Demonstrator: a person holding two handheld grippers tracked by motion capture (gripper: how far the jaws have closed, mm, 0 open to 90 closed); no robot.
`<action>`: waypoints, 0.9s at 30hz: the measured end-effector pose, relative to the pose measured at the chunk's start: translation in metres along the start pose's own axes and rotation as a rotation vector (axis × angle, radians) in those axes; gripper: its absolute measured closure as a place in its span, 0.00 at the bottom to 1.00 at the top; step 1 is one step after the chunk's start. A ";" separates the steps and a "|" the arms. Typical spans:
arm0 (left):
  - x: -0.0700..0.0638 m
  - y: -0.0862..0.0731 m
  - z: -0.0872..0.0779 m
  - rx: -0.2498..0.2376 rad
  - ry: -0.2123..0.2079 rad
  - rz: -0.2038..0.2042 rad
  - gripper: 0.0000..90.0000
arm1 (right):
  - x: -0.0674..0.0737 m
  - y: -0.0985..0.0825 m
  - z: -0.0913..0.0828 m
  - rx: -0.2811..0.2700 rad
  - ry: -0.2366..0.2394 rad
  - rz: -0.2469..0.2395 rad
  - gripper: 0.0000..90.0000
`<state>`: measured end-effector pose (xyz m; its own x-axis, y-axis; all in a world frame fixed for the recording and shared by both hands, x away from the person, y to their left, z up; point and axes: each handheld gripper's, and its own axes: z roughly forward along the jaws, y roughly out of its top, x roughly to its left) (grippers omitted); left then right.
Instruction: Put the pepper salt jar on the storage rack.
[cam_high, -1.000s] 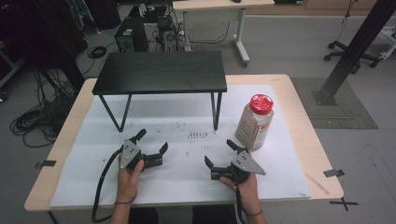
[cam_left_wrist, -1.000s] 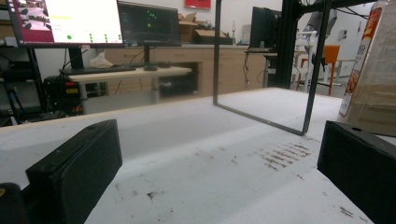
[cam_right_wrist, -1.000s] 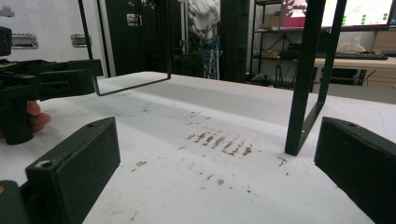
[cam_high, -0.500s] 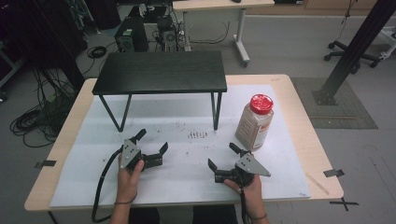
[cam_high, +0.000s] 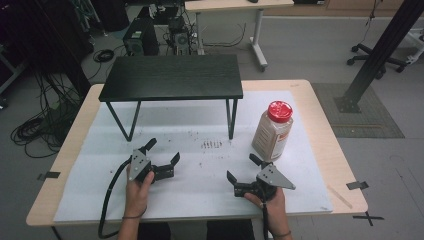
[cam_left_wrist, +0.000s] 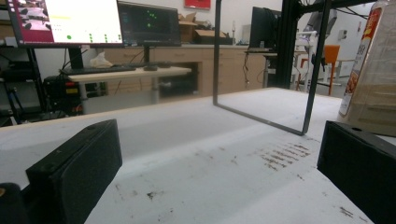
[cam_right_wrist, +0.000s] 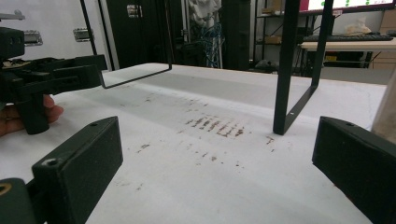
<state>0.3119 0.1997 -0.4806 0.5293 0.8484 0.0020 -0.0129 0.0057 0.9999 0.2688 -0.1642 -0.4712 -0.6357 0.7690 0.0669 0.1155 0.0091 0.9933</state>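
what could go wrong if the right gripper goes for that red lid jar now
1. The tall clear plastic jar with the red lid stands upright beside the right gripper, whose jaws are open and point to its left; a swing toward it could tip it.
2. The black metal leg of the small black table stands close to the jar, so a wide approach may clip it.
3. The left gripper rests nearby, also open.

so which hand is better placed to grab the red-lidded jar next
Right. The right gripper sits just in front of the jar, jaws open; the left gripper is farther off across the white mat.
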 end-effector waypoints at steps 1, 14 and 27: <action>0.000 0.000 0.000 0.000 0.000 0.000 0.00 | -0.001 0.001 -0.001 0.003 0.001 -0.001 0.01; 0.000 0.000 0.000 0.000 0.000 0.000 0.00 | -0.005 0.009 -0.017 0.019 0.009 -0.002 0.01; 0.000 0.000 0.000 -0.001 0.000 0.000 0.00 | -0.016 0.024 -0.035 0.027 -0.014 -0.018 0.01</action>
<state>0.3119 0.1996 -0.4806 0.5291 0.8485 0.0023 -0.0138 0.0059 0.9999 0.2549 -0.1984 -0.4448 -0.6271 0.7775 0.0475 0.1248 0.0400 0.9914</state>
